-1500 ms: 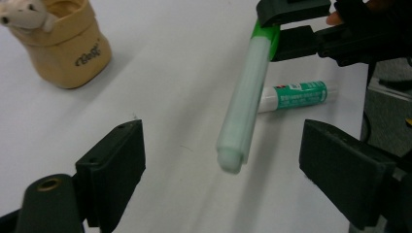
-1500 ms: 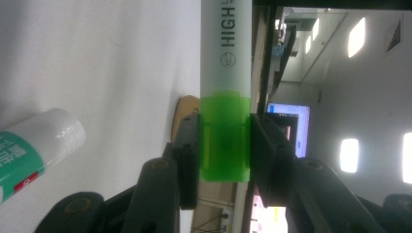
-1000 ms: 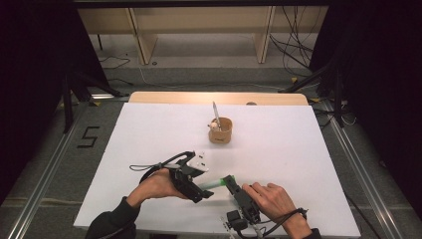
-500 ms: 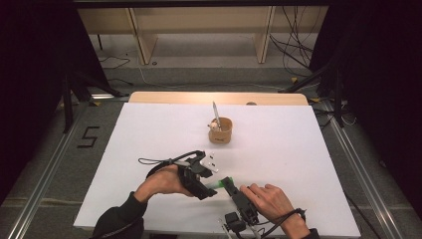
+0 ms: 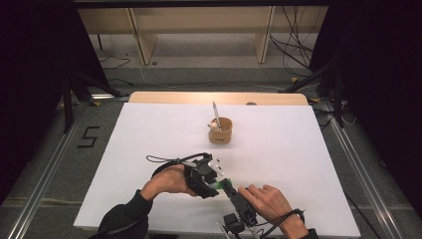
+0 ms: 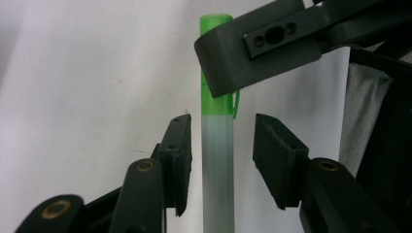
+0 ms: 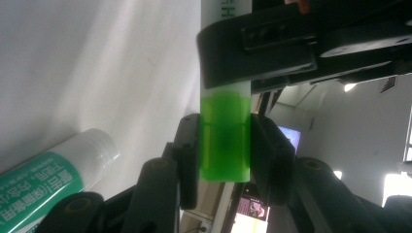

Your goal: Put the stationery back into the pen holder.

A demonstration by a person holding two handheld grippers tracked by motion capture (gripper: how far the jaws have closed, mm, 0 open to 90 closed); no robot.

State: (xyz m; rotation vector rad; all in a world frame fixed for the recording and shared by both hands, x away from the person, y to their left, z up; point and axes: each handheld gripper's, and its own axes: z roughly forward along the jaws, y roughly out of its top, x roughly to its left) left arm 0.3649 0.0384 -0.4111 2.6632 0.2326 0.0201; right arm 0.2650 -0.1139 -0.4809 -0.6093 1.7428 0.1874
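Near the bench's front edge, our right claw (image 7: pixel 224 145) gripped the pen's green cap (image 7: pixel 225 138); our left claw (image 6: pixel 221 160) stood released around the barrel (image 6: pixel 217 165), cap not yet pulled.

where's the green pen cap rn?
High view: near table edge, centre, green cap sits between both grippers. Right gripper clamps it; left gripper straddles the pen barrel.

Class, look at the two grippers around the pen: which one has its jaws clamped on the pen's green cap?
The right gripper: its jaws press both sides of the green cap. The left gripper stands open around the pen's white barrel, with a gap on one side.
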